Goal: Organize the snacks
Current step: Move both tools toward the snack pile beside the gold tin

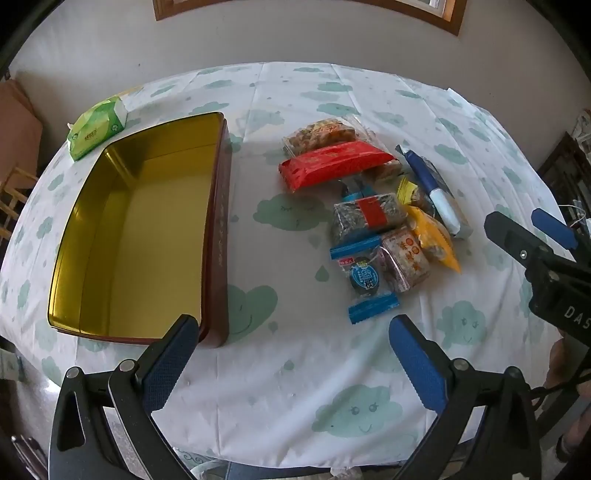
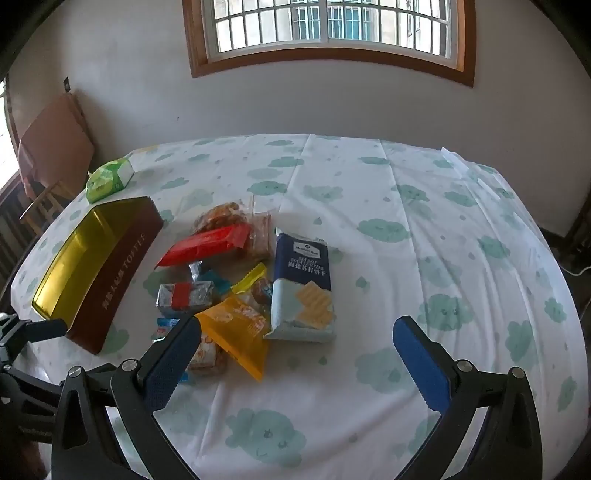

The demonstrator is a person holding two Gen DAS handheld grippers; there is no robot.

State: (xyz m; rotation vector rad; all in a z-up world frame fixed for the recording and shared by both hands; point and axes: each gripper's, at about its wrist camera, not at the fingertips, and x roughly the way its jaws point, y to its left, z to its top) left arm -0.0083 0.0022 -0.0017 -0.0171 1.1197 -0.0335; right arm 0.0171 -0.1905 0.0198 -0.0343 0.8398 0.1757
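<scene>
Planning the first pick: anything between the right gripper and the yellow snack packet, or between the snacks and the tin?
Nothing visible. The right gripper is open above the cloth beside the yellow packet; bare tablecloth separates the snacks from the empty tin.

Soft daylight enters through the barred window (image 2: 328, 29) on the far wall, leaving the tablecloth (image 2: 369, 221) evenly lit with faint shadows. The gold tin interior (image 1: 147, 221) glares mildly. Both fisheye views bend strongly at the edges (corners go black); focus stays fairly sharp.
</scene>
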